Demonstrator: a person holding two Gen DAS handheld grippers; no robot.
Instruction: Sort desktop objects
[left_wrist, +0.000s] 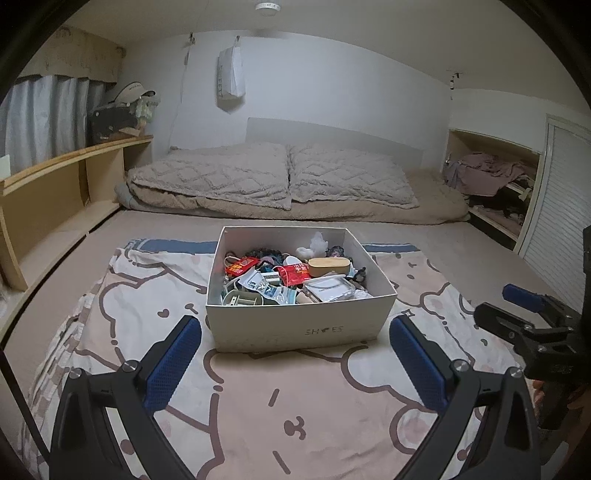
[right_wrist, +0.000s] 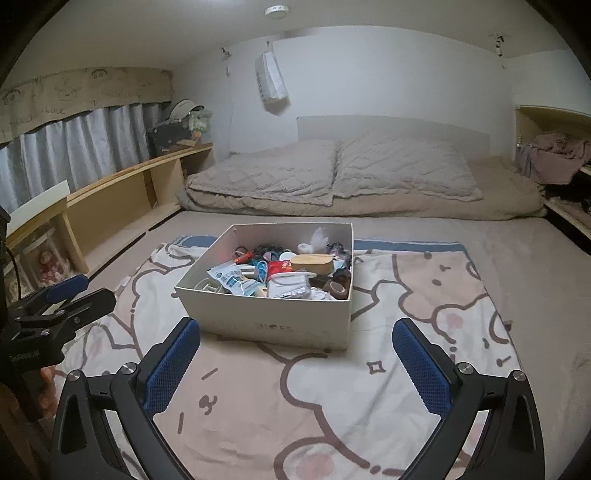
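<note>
A white shoe box (left_wrist: 295, 328) (right_wrist: 266, 314) stands on a cartoon-print blanket (left_wrist: 258, 406) (right_wrist: 314, 406), heaped with small items: red packets (left_wrist: 242, 265), a wooden-lidded case (left_wrist: 328, 266) (right_wrist: 310, 264), a clear pouch (left_wrist: 328, 290), and a roll of tape (right_wrist: 338, 288). My left gripper (left_wrist: 295, 354) hovers open just in front of the box with nothing between its blue pads. My right gripper (right_wrist: 295, 354) is open too, slightly right of the box's front. In the left wrist view the right gripper (left_wrist: 532, 314) shows at the right edge.
Two quilted pillows (left_wrist: 273, 177) and a folded duvet lie beyond the box. A wooden shelf (left_wrist: 74, 184) runs along the left wall under a curtain. A cubby with clothes (left_wrist: 491, 177) and a slatted door (left_wrist: 561, 206) are on the right.
</note>
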